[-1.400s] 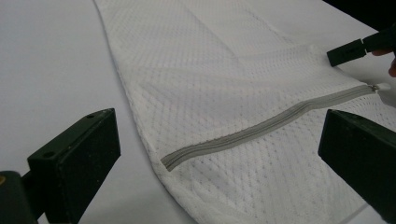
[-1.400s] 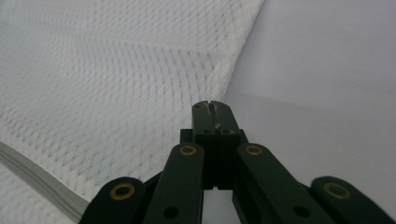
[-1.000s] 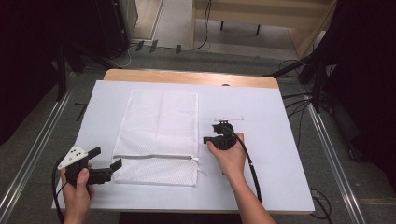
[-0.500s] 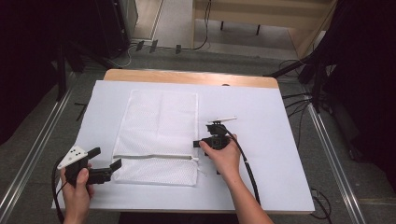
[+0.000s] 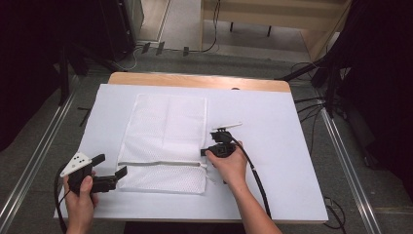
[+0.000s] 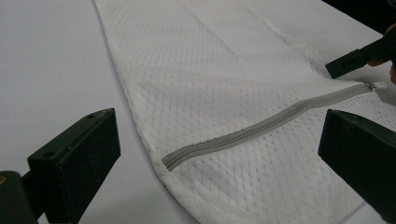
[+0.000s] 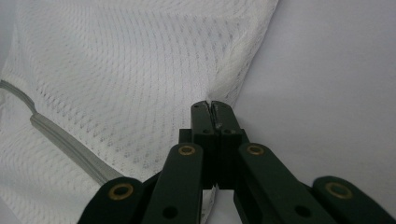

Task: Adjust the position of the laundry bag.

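bag: white mesh laundry bag point(image 5: 165, 141) lies flat on the white table cover point(image 5: 292, 165), mid-left, grey zipper point(image 6: 261, 126) running across its near part, zipped as far as can be seen.
right gripper: right gripper point(image 7: 211, 109) clenched on the bag's right edge, a bit of the hem pinched between the jaw tips, just above the zipper's pull end.
left gripper: left gripper point(image 6: 219, 154) released, jaws spread wide, straddling the zipper's closed end at the bag's near-left corner, not touching.
step guess: likely pinning the bag to work the zipper.
tip: keep the right pinch firm, close the left on fabric beside the zipper end, pull the mesh taut and low.
risk: mesh bunching, thin hem slipping out.
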